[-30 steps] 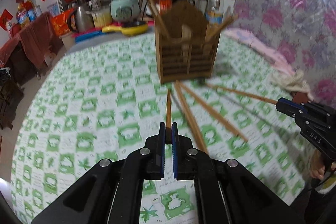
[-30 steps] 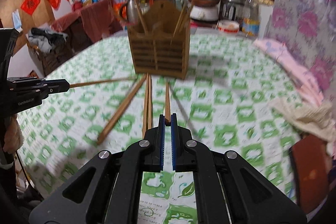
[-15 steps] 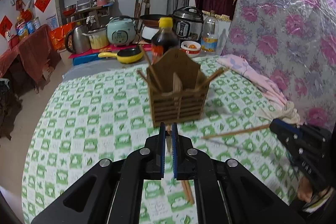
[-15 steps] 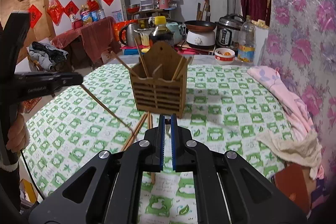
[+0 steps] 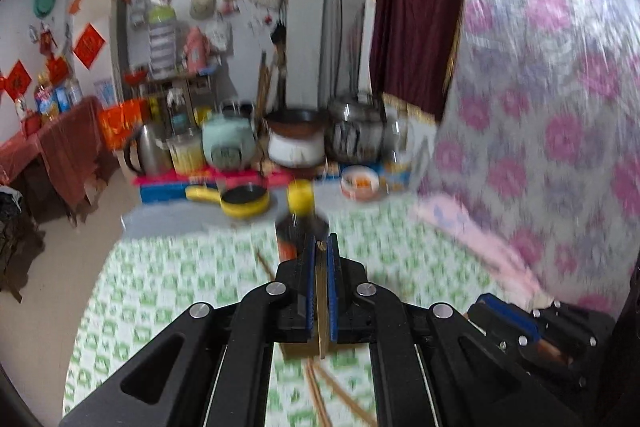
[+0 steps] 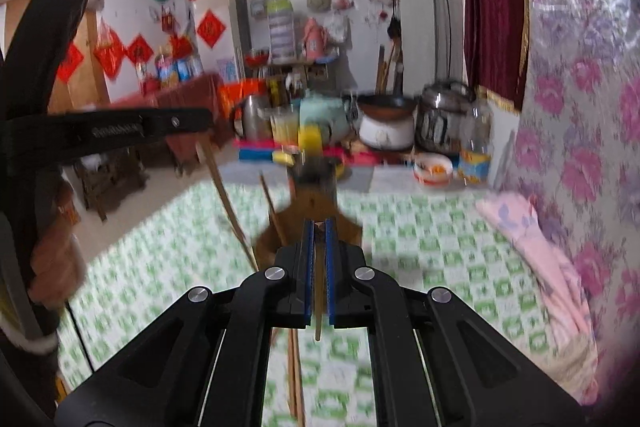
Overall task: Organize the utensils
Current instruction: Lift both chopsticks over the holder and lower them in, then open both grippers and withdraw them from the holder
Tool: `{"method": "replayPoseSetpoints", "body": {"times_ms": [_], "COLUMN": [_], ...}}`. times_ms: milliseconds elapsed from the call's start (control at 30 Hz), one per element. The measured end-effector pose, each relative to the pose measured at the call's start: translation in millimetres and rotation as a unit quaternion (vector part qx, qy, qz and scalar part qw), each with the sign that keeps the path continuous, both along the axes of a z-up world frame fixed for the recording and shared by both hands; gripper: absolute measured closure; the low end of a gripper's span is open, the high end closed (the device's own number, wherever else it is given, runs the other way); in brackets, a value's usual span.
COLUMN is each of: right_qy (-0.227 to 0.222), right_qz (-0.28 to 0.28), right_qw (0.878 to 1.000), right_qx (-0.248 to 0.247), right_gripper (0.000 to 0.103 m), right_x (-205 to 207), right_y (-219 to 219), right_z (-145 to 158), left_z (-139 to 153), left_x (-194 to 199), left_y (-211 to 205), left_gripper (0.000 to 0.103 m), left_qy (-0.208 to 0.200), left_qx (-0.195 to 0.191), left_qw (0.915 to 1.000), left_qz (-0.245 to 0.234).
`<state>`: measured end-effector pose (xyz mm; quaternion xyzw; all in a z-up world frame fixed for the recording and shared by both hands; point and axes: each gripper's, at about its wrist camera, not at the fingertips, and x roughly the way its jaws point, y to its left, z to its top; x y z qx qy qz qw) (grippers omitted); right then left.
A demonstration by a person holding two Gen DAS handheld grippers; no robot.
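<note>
Both views are blurred by motion. My left gripper [image 5: 320, 243] is shut on a wooden chopstick [image 5: 321, 311] that hangs down between its blue pads. My right gripper [image 6: 319, 227] is shut on another chopstick [image 6: 317, 307], also hanging steeply. The wooden utensil holder [image 6: 316, 205] stands on the green checked tablecloth [image 6: 420, 239] just beyond the right gripper, with chopsticks leaning in it. In the left wrist view the holder [image 5: 296, 349] is mostly hidden below my fingers. Loose chopsticks [image 6: 294, 367] lie on the cloth in front of the holder.
A dark sauce bottle with a yellow cap [image 5: 301, 211] stands right behind the holder. Beyond the table are a yellow pan [image 5: 244, 201], kettle, rice cookers [image 5: 296, 143] and a small bowl [image 5: 359, 181]. Pink cloth [image 6: 532, 251] lies by the flowered wall on the right.
Both grippers have risen from the tabletop with a chopstick each, lifting them off the cloth. The views now look over the holder's top toward the back wall.
</note>
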<state>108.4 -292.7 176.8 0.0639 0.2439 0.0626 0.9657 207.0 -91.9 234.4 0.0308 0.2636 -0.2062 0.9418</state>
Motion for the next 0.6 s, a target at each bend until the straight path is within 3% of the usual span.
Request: {"method": "replayPoseSetpoints", "body": {"times_ms": [100, 200, 433, 600], "right_qy": [-0.037, -0.061, 0.055, 0.044], "right_qz": [-0.013, -0.031, -0.045, -0.053], "right_qw": [0.999, 0.997, 0.996, 0.996], "right_qx": [0.021, 0.029, 0.048, 0.065], "right_gripper": [0.097, 0.097, 0.092, 0.085], "right_x": [15.9, 33.7, 90.2, 73.9], "right_y": [-2.2, -1.3, -7.7, -22.2], "right_z": [20.0, 20.1, -53.2, -49.5], "left_z": [5.4, -16.7, -102.5, -98.7], "left_x": [14.5, 37.5, 74.6, 54.8], "left_y": [-2.0, -1.7, 12.0, 28.0], "left_gripper": [0.097, 0.097, 0.095, 0.056], "left_qy": [-0.025, -0.011, 0.085, 0.063], "left_qx": [-0.014, -0.025, -0.02, -0.016], "left_qw": [0.9995, 0.9993, 0.9954, 0.9968], "left_qz": [0.015, 0.026, 0.04, 0.047]}}
